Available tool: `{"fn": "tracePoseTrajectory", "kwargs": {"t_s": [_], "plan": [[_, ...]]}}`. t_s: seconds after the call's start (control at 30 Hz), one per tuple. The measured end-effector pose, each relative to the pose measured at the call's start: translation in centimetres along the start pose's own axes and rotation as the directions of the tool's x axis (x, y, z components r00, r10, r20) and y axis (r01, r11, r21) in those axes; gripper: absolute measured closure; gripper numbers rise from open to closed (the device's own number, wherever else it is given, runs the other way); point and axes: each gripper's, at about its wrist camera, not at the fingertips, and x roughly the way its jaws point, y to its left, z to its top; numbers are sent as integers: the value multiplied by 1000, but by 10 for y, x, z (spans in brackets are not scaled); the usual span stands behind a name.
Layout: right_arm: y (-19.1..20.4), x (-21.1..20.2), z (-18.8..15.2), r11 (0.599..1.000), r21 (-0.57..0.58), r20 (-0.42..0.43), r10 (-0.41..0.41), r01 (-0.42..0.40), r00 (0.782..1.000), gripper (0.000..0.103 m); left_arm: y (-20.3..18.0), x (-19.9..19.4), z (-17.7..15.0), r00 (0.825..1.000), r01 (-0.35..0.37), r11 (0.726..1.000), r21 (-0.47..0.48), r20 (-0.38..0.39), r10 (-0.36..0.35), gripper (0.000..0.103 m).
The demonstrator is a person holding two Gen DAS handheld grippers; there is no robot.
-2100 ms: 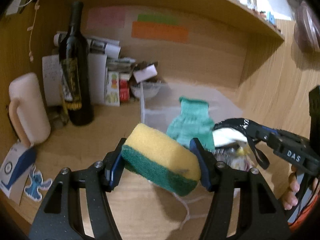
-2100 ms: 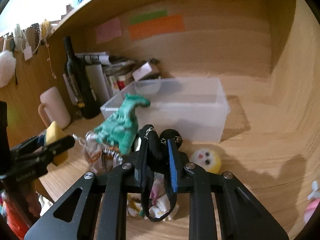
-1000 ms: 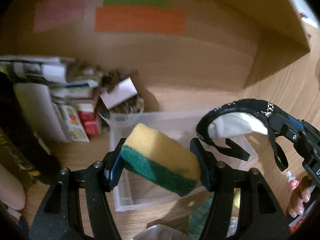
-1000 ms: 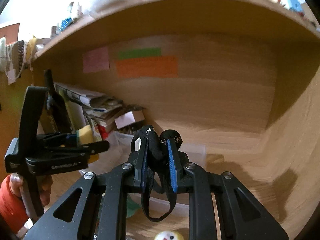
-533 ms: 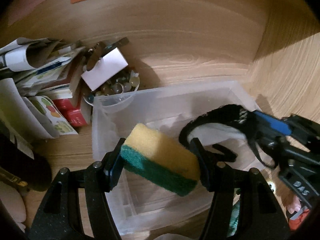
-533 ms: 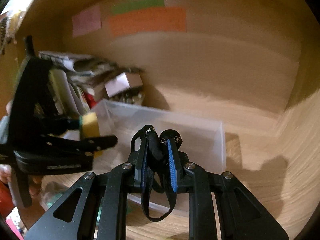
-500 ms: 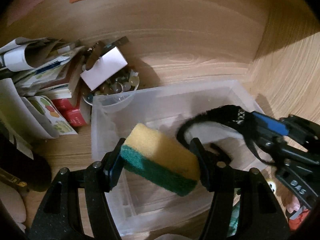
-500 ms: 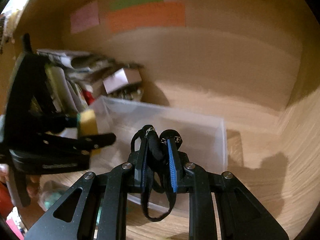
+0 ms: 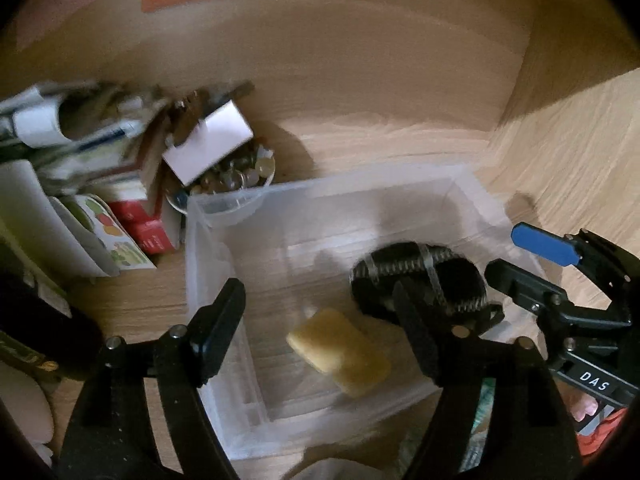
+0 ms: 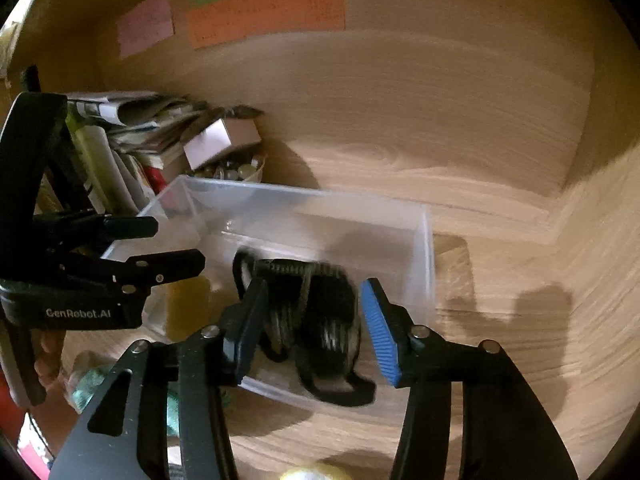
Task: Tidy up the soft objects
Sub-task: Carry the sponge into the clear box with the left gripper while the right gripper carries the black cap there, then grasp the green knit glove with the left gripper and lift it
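Lying in the clear bin [image 9: 208, 240]: sponge [image 9: 340, 350] and black strap bundle [image 10: 312, 312].
Both are seen beneath wide-open, empty left tongs [image 9: 320, 312] and right tongs [image 10: 310, 330].

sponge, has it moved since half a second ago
Yes. The sponge has left the open left gripper and now lies on the floor of the clear bin.

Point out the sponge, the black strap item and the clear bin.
sponge [image 9: 339, 350]: left wrist view, on its yellow top face.
black strap item [image 10: 320, 312]: right wrist view, on its bunched black body.
clear bin [image 9: 340, 184]: left wrist view, on its far rim.
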Motion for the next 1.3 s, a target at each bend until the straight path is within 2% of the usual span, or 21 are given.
{"fn": "tracePoseTrajectory", "kwargs": {"t_s": [0.07,0.1,0.2,0.4,0.67,0.83,0.97,1.2,1.23,1.3], "plan": [[3,-11,3,1000,-13,30,-9,9,1000,51,-3,-14,-1,999,-4,1000,7,38,4,26],[4,-17,3,1000,-18,48,-14,15,999,45,-5,-22,-2,998,-2,1000,9,60,1,23],[6,-40,3,999,-24,115,-29,32,993,36,-8,-46,-7,992,11,1000,8,129,-12,10],[8,-71,-14,999,-25,153,-29,34,988,33,-17,-78,-29,981,12,1000,26,194,-17,4],[2,-76,-50,999,11,112,-42,41,993,33,-30,-77,-62,985,30,999,37,170,-36,4],[2,-64,-73,1000,24,38,-1,1,999,33,-40,-60,-80,991,21,997,79,129,-32,4],[3,-50,-87,1000,18,-30,11,-10,999,33,-43,-44,-89,994,60,995,74,87,-66,5],[6,-29,-103,1000,2,-126,28,-28,992,33,-53,-29,-98,996,73,992,107,49,-79,38],[5,-27,-104,999,7,-133,32,-31,991,35,-54,-26,-98,996,70,991,113,46,-76,45],[3,-24,-106,999,20,-141,41,-39,989,48,-56,-23,-100,996,81,990,116,36,-86,55]]}}
